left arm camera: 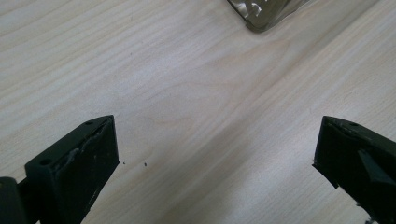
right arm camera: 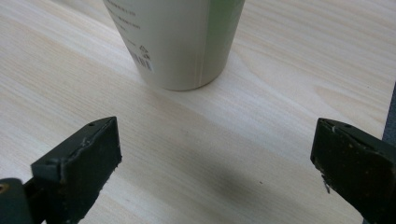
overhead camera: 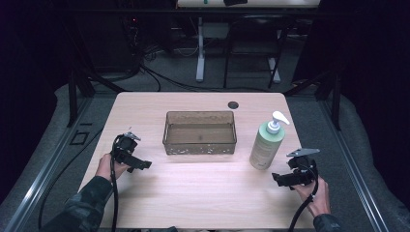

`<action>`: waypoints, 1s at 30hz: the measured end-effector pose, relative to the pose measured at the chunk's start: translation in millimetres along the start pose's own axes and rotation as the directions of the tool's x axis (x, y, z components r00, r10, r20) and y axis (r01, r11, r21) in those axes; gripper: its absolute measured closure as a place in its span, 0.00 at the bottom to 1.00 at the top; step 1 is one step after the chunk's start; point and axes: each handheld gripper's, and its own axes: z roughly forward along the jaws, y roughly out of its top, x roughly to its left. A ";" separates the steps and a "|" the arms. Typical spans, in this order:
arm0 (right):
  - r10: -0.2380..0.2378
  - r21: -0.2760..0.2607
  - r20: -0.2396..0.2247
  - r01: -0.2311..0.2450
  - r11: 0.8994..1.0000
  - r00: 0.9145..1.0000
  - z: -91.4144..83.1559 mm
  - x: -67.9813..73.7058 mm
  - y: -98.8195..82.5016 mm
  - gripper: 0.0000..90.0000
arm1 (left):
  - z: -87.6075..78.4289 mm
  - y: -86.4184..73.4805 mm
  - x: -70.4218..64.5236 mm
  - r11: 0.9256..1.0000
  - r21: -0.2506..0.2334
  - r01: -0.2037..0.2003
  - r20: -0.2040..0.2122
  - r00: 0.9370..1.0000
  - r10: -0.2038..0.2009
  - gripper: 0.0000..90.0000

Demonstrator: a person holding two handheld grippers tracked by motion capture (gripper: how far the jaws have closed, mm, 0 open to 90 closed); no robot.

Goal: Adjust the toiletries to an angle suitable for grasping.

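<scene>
From the high view, the table (overhead camera: pixel 193 193) is a pale wooden top with rounded far corners. A clear brown bin (overhead camera: pixel 199 132) sits at its centre, and a green pump bottle (overhead camera: pixel 266 143) stands upright at about 3 o'clock from the bin, just beside it but apart. The left gripper (overhead camera: pixel 143 165) hovers at 8 o'clock from the bin, near the table's left edge, with bare wood between them. The right gripper (overhead camera: pixel 275 179) sits at 5 o'clock from the bottle, close to the right edge. The near half of the table lies open between the two hands.

In the left gripper view, the jaws stand wide with nothing between them; only wood grain lies ahead, and a corner of the bin (left arm camera: pixel 264 14) peeks in at 1 o'clock.

In the right gripper view, the jaws also stand wide and hold nothing. The bottle's base (right arm camera: pixel 177 42) rests on the wood at 12 o'clock, near but untouched.
</scene>
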 end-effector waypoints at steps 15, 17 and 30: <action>-0.018 -0.064 -0.026 0.016 0.998 1.000 -8.6 3.8 12.3 0.00 | 0.4 -0.8 0.6 1.000 0.000 0.004 -0.004 1.000 -0.004 0.00; -0.017 -0.075 -0.031 0.015 0.997 0.999 -10.2 3.1 14.5 0.00 | 0.7 -0.6 0.2 1.000 0.003 0.000 0.000 1.000 0.000 0.00; -0.020 -0.149 -0.055 0.011 0.989 0.998 -15.3 4.1 33.6 0.00 | 3.2 0.0 1.7 1.000 0.020 -0.009 0.003 1.000 0.009 0.00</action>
